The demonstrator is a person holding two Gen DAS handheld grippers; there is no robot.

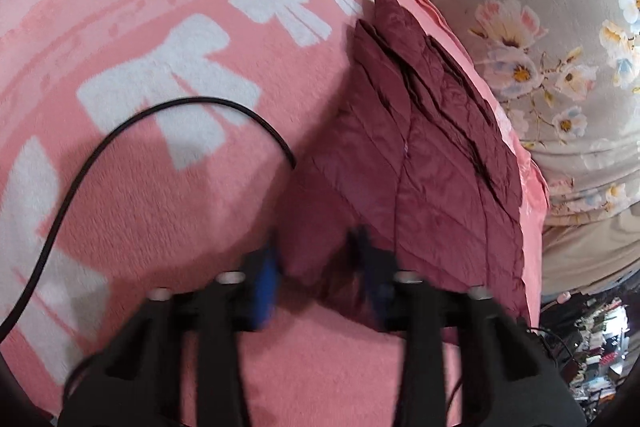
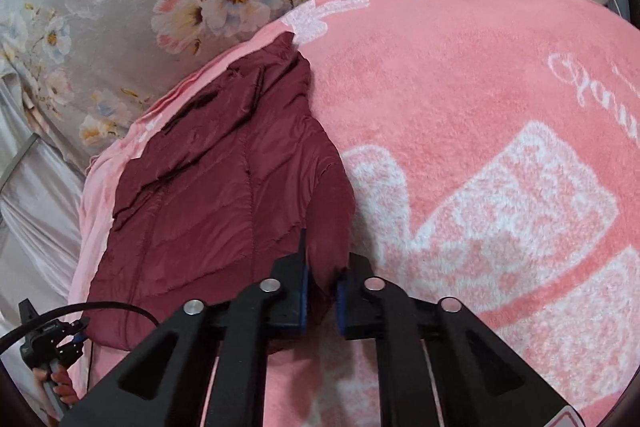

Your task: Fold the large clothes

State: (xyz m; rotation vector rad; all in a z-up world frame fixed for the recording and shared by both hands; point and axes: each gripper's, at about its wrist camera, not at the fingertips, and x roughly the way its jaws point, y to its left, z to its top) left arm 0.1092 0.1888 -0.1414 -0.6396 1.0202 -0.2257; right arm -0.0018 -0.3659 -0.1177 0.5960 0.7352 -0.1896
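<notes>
A maroon quilted jacket lies folded on a pink blanket (floral bedding behind). The right tool clamps its near edge; the left tool, fingers apart, hovers over its hem.

White cursive lettering runs across the far right of a pink blanket, cut off at the frame edge and not legible.
</notes>
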